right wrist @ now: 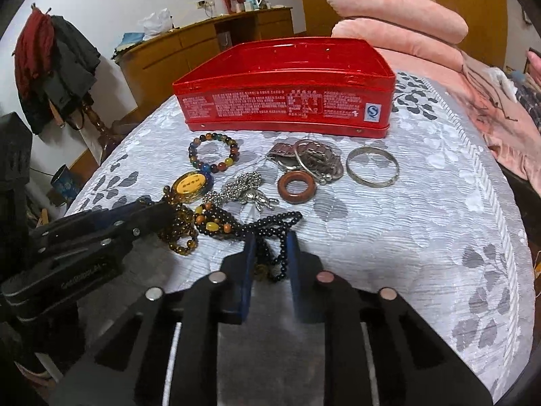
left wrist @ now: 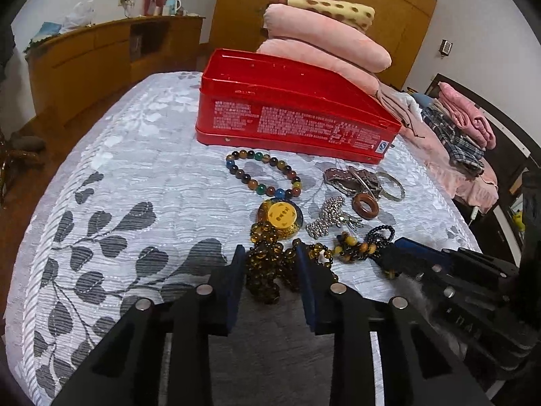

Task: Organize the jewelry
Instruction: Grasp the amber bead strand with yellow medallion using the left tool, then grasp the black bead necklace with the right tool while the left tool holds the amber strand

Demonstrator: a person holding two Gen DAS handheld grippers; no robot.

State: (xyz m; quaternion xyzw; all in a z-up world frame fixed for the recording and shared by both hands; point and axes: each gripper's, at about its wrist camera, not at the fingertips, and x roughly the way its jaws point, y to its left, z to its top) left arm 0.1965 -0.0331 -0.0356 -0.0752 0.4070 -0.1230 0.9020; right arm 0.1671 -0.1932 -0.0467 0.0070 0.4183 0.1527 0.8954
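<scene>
Amber bead strand point(left wrist: 267, 267) sits pinched in the left gripper point(left wrist: 270, 264); black bead string point(right wrist: 270, 237) lies between the right gripper point(right wrist: 270, 247) fingers, which look narrowly parted. Both seem poised to untangle the pile on the bedspread point(right wrist: 422, 237), bound for the open red tin point(right wrist: 287, 94) behind.

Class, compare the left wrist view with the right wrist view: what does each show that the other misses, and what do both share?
Only the left wrist view: folded plaid and pink clothes on the far right.
Only the right wrist view: a coat stand hung with dark and red clothes.
Both: the open red tin, the multicoloured bead bracelet, the brown ring, the silver bangle, the amber beads and pink pillows.
</scene>
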